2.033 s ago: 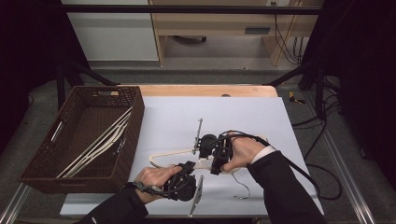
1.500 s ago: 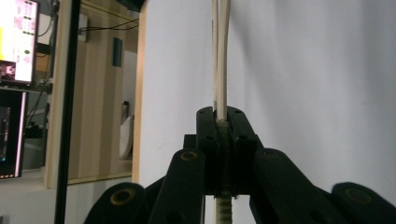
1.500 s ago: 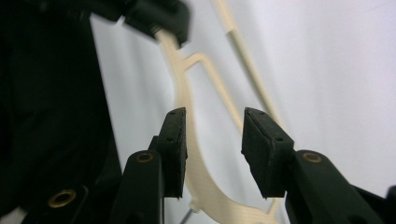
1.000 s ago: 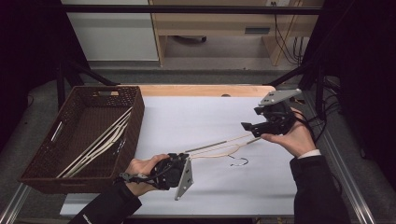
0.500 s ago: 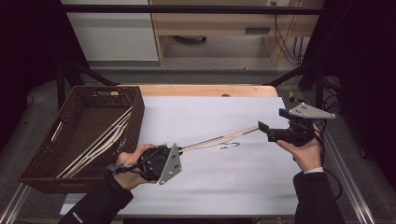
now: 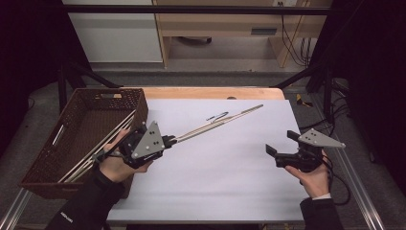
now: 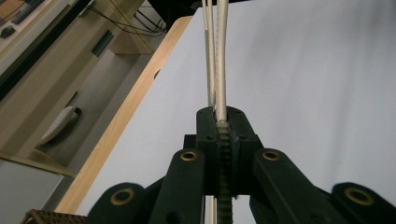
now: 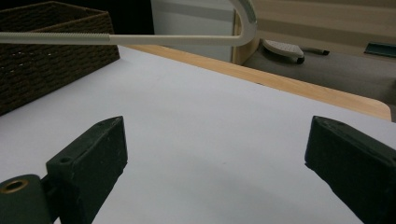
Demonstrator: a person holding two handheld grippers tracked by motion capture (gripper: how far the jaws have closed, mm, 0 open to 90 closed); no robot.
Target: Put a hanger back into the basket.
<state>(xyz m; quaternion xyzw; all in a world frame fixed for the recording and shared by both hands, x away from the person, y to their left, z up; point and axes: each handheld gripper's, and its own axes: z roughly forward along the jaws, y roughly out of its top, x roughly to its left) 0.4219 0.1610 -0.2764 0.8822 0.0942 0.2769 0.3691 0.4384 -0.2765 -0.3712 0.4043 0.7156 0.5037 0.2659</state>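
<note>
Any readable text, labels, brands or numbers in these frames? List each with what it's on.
No text can be read here.
The left sleeve carries a small pale mark near the cuff in the high view: too small and blurred to read.
The grey plate on the left gripper, the grey plate on the right gripper, the wicker basket and the white table sheet: no lettering visible.

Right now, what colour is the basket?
Dark brown woven basket, best in the high view.
</note>
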